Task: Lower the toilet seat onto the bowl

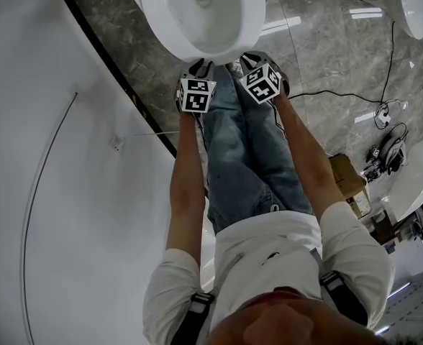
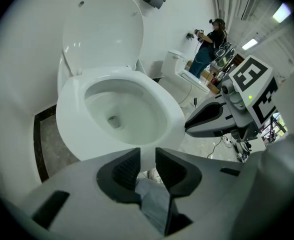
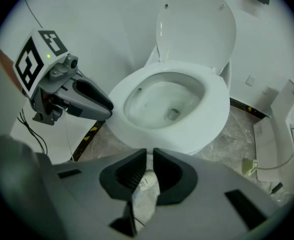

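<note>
Left tongs (image 2: 147, 156): jaws narrowly apart, nothing gripped. Right tongs (image 3: 149, 156): likewise released, with a slimmer gap. Both are held side by side just off the front edge of the bowl (image 2: 99, 106), above the shoes (image 3: 144, 179).
Seat (image 2: 166, 109): laid flat on the bowl, ahead of both tongs and touched by neither.
Lid (image 2: 104, 29): upright behind.
Wall (image 1: 32, 157): close at the left.
Floor (image 1: 326, 42): open at the right, crossed by cables (image 1: 388, 56).
Second toilet (image 2: 184, 76): set beyond.
</note>
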`<state>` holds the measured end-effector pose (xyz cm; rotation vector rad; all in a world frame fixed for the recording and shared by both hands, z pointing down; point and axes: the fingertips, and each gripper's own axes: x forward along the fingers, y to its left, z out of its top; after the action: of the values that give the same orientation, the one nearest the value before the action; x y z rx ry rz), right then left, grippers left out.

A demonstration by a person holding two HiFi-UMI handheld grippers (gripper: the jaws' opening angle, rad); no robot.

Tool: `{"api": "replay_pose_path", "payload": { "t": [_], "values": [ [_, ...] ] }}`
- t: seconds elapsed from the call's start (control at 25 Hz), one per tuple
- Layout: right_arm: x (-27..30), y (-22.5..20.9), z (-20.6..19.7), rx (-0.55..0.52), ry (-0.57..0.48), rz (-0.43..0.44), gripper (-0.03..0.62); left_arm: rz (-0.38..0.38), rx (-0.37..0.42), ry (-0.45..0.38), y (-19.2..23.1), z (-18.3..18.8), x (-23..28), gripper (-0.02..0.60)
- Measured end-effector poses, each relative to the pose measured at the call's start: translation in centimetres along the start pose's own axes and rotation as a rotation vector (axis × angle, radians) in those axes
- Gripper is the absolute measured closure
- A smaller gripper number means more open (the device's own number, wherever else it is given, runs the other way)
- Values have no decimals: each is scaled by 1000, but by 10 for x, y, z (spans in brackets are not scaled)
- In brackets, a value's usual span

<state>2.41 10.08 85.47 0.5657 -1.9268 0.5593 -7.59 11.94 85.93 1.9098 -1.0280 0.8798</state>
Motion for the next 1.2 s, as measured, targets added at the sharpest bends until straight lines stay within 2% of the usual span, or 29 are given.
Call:
{"api": "replay_pose_path", "payload": {
  "t": [0.28,0.48,0.88,1.2],
  "values": [
    [-8,-3,4,24,-23,-19,548,0,-7,-11,1,3,-5,493],
    [-24,0,19,5,-69,1,550,1,3,-27,-1,9,-18,520],
    [-58,3,59,-35,-169,7,560,30,22,-140,-1,48,-57,546],
    [-94,-3,94,-35,-268,-16,562,47,68,-207,-10,82,-84,549]
  ]
}}
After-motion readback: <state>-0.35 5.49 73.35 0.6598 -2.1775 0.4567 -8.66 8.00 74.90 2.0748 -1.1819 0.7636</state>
